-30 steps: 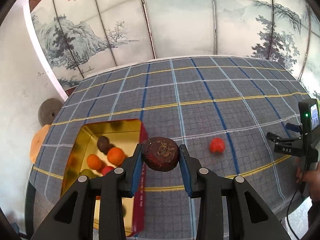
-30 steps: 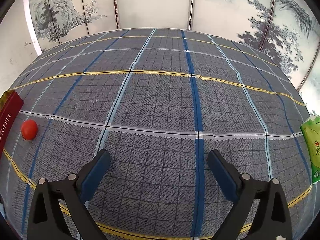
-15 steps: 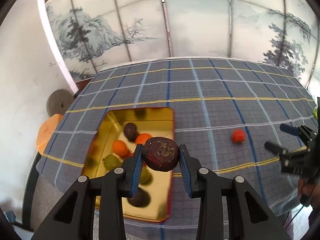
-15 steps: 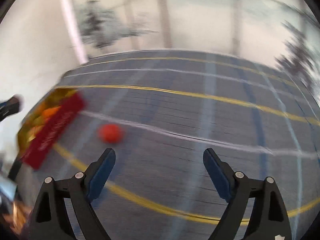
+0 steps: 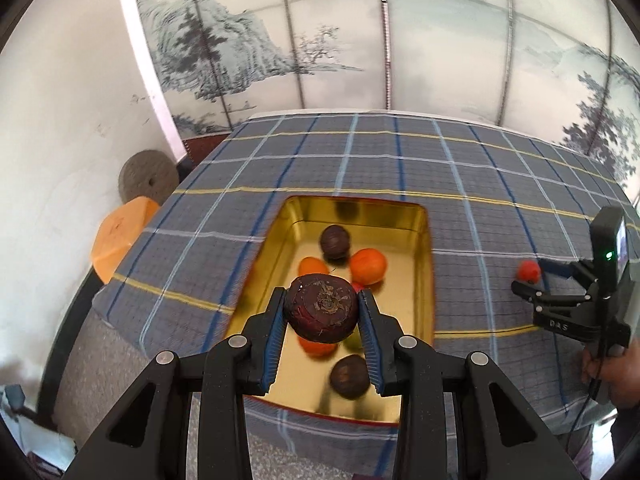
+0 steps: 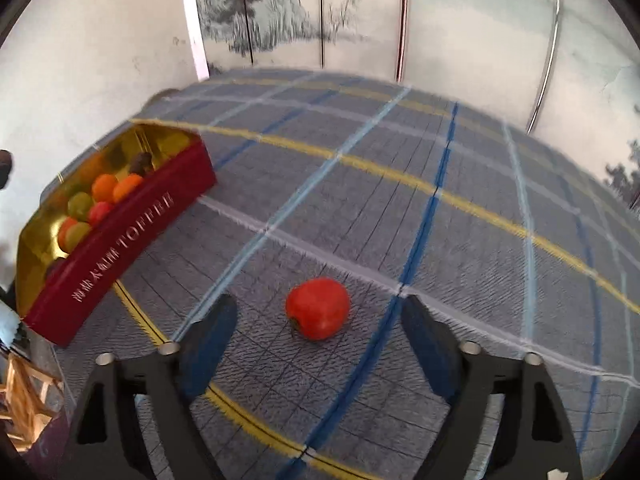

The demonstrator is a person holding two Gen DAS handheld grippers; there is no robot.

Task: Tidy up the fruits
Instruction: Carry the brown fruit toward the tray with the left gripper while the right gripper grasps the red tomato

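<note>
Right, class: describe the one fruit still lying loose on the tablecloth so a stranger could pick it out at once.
Start at the red toffee tin with the gold inside, on the plaid tablecloth. To its right, apart from it, a small red fruit lies on the cloth between the open right gripper fingers. It alone sits outside the tin, unheld.

A grey cloth (image 5: 360,168) checked in blue, white and yellow lines is covering the worktop, a tin (image 6: 120,240) is showing gold inside and dark red with white lettering outside, and beside it a tomato (image 6: 318,314) is glowing bright red.
</note>
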